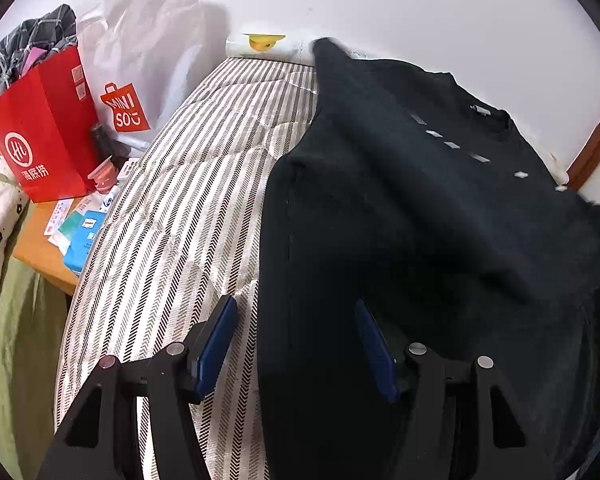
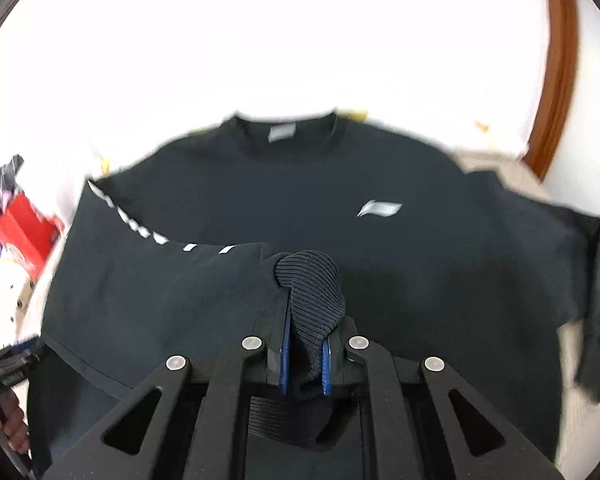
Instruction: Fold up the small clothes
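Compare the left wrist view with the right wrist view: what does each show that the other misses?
Only the left wrist view shows the striped mattress, the white Miniso bag and the left tongs, open astride the garment's edge. Only the right wrist view shows the right tongs shut on the ribbed cuff, plus the chest logo. Both show the black sweatshirt, its neck label and the red bag.

At the left of the left wrist view, a white plastic bag [image 1: 140,60] carries a red "MINISO" logo. Beside it, a red paper bag [image 1: 40,128] shows a circled "Hi" and white Chinese characters.
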{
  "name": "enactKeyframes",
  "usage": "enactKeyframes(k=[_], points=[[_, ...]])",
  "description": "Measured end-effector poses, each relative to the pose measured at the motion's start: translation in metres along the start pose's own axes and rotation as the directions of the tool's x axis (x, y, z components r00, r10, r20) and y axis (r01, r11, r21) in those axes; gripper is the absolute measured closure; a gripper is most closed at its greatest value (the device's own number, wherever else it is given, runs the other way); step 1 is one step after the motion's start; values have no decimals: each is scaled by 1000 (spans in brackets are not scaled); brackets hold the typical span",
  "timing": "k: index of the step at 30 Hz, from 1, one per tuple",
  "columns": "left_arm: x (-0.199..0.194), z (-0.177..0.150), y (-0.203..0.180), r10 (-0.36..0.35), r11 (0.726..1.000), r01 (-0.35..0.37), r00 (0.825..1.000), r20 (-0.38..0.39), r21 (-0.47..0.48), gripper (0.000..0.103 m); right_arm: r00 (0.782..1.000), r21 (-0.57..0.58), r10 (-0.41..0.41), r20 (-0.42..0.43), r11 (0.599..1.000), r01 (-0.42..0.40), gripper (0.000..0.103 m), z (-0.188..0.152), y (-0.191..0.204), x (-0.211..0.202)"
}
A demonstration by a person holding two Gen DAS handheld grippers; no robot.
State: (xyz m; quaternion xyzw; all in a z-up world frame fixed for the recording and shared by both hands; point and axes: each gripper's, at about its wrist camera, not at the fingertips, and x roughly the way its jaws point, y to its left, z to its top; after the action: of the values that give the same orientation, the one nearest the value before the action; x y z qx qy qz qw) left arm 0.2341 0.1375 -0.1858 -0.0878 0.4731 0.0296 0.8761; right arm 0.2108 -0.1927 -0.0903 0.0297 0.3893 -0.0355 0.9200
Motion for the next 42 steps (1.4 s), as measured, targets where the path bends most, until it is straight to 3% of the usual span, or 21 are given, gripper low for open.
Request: enactKeyframes(k=[4, 8, 10, 12, 15, 19, 24, 30, 35, 39, 41, 42], points=[[0, -1, -5, 22, 1000, -22, 1000, 2, 20, 44, 992, 13, -111, 67, 994, 110, 91, 9, -29, -18], [1, 0, -7, 24, 1000, -24, 1000, -2, 18, 44, 993, 31, -118, 16, 993, 118, 89, 7, -49, -8], [-1, 1, -4, 7, 1000, -7, 1000, -4, 4, 44, 986, 9, -167, -20, 986, 167, 73, 2, -51, -1], [-2, 3, 0, 1, 1000, -1, 1000, -2, -9, 44, 978, -3, -207, -29, 978, 207, 69, 1, -50, 1], [-4, 10, 5, 22, 1000, -22, 1000, 13, 0, 44, 980, -21, -200, -4, 980, 200, 60, 9, -41, -9], [-4, 24, 10, 51, 999, -51, 998, 25, 9, 44, 992, -75, -122, 38, 989, 125, 52, 44, 2, -7], [2, 39, 11, 47, 998, -48, 998, 30, 48, 48, 997, -162, 75, -2, 984, -74, 52, 76, 82, 35], [20, 50, 10, 59, 991, -60, 998, 10, 120, 55, 965, -246, 248, -81, 933, -261, 52, 105, 174, 106], [31, 55, 10, 20, 990, -22, 1000, 12, 136, 59, 936, -262, 317, -154, 900, -348, 52, 125, 228, 165], [36, 61, 4, 6, 987, -11, 999, 33, 157, 68, 915, -248, 343, -210, 887, -390, 52, 136, 259, 210], [39, 66, 3, -15, 990, 8, 999, 47, 143, 77, 902, -230, 358, -242, 882, -412, 61, 137, 267, 228], [42, 68, 3, -36, 990, 30, 999, 40, 136, 88, 893, -220, 370, -257, 877, -427, 80, 137, 270, 236]])
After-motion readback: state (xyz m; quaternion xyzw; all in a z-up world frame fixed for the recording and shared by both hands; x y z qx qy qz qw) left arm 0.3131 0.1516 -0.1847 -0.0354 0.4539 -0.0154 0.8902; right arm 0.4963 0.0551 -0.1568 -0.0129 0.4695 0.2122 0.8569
